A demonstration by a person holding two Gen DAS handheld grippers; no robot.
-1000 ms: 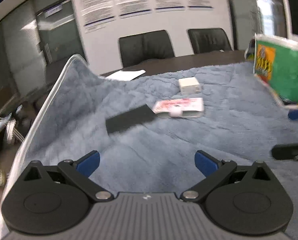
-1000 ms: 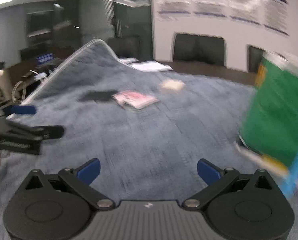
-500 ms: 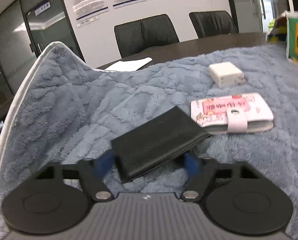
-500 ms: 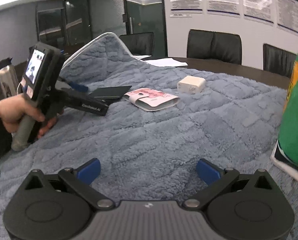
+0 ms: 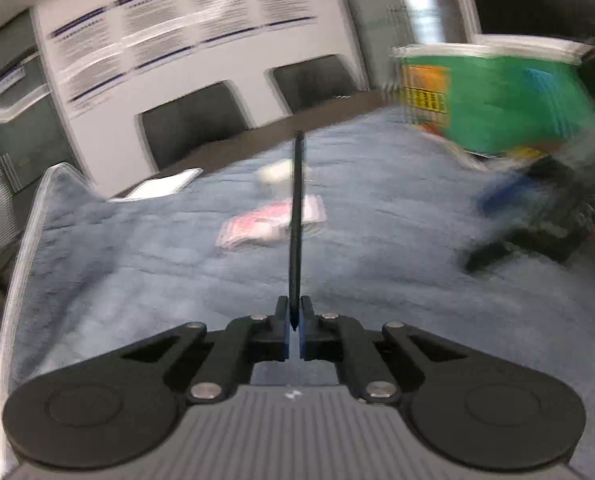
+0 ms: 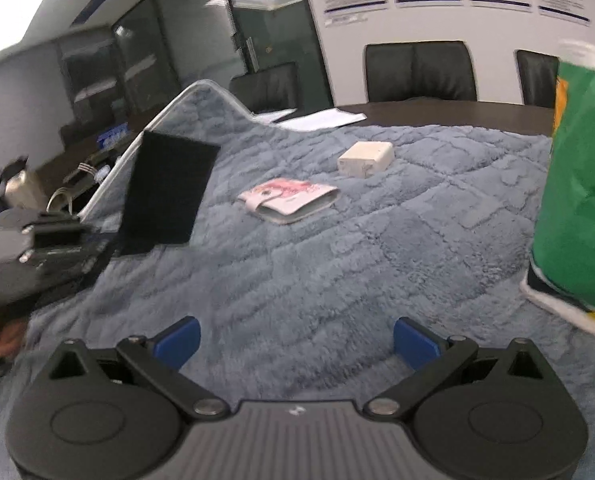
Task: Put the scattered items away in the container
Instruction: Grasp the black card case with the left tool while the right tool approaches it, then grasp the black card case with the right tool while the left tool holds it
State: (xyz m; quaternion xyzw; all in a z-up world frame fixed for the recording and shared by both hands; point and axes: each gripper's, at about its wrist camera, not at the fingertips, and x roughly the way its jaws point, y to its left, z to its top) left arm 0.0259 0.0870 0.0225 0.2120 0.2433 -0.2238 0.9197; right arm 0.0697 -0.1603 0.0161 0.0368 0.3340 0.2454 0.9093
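Wallet (image 5: 296, 224): thin, stiff, light; left gripper (image 5: 293, 322) clamps its lower edge, lifted off blanket (image 6: 317, 260). Right gripper (image 6: 296, 338) jaws apart, empty.

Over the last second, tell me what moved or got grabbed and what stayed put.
The left gripper moved in on the flat black wallet, closed on its edge and lifted it off the grey-blue fleece blanket. The right gripper kept open and empty. The pink card holder, white charger block and green bag stayed put.
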